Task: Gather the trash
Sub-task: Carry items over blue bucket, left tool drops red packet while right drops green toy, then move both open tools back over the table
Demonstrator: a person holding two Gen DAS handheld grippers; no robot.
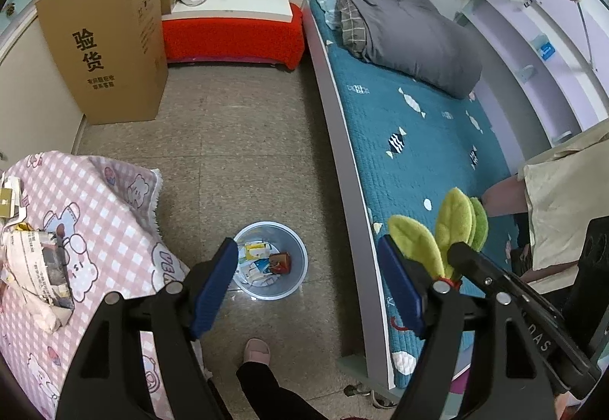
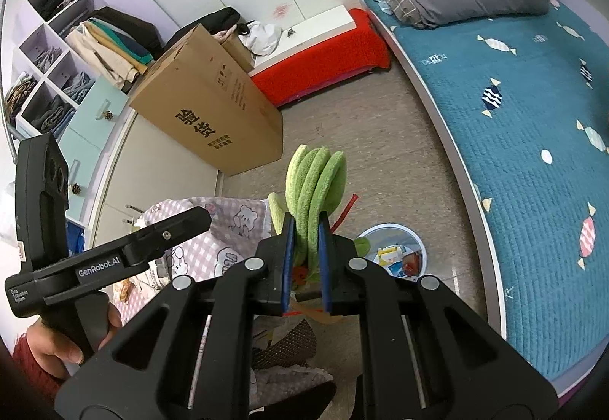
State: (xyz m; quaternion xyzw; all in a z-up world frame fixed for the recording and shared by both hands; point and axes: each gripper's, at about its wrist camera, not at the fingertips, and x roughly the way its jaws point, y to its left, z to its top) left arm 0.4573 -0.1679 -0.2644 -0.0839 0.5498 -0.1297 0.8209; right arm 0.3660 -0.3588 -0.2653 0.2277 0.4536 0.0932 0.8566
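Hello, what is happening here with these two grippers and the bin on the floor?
A person is tidying a bedroom with a handheld gripper in each hand. The right gripper is shut on a green plush leaf toy and holds it up near the bed. The left gripper is open and empty, above a small bin on the floor. The bin already holds some packaging. Crumpled newspaper lies on the pink checked cloth beside it.

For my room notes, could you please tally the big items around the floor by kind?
Bin: 1
Cardboard box: 1
Bed: 1
Red bench: 1
Total: 4
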